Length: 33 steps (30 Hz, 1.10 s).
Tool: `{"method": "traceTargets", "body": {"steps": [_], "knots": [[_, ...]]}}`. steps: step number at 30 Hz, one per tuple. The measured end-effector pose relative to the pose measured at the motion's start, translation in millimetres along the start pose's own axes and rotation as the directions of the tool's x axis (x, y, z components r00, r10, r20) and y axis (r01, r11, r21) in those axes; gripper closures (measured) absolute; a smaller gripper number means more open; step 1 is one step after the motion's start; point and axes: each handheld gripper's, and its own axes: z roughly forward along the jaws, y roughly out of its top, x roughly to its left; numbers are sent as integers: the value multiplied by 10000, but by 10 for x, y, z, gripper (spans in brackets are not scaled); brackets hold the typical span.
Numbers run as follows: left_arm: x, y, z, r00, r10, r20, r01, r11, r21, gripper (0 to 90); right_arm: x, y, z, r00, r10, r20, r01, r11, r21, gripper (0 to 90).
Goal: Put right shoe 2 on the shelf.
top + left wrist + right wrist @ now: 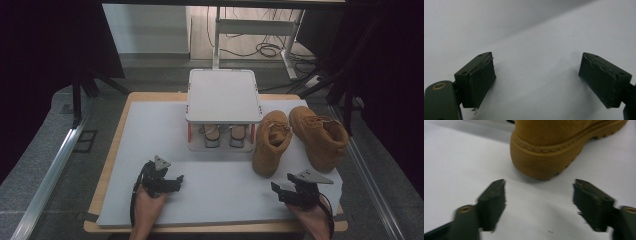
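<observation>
Two tan boots stand on the white mat [150, 150], right of a small white shoe rack [223, 95]: the nearer boot [270, 142] is just beside the rack's right leg, and the farther boot [320, 135] sits close to the mat's right edge. On the rack's lower shelf rests a pair of what look like sandals [225, 136], though shadow under the top board makes them hard to read; the top board itself is bare. The right gripper [285, 192] is low near the mat's front right corner, jaws parted with nothing between them; in the right gripper view the boot's heel lies just ahead of them, apart from the pads. The left gripper [172, 181] rests at the front left, jaws wide over bare mat, holding nothing. Open mat stretches between the grippers and across the whole left half.
</observation>
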Motion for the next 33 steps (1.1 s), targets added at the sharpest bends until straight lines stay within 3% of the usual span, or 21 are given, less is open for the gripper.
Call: {"method": "traceTargets", "body": {"steps": [3,6,10,16,23,33], "knots": [[-1,-1,0,10000,6,-8,-6,10000,-6,130,30,37,25,9997,68,-229,-69,10000,-25,476],[-3,-1,-1,10000,9,-7,-9,10000,-11,131,53,50,58,9995,-29,-309,31,10000,46,542],[-5,-2,-1,10000,35,-20,-35,10000,-25,134,111,68,143,9966,-410,-718,420,9990,133,721],[-5,-3,-2,10000,40,-12,-40,10000,-31,135,187,103,230,9919,-956,-839,967,9953,99,873],[-5,-3,-1,10000,37,-7,-37,10000,-33,135,255,163,361,9903,-1046,-913,1060,9943,111,895],[-5,-4,-1,10000,39,-4,-39,10000,-40,136,341,263,584,9909,-1210,-597,1220,9924,149,899]]}}
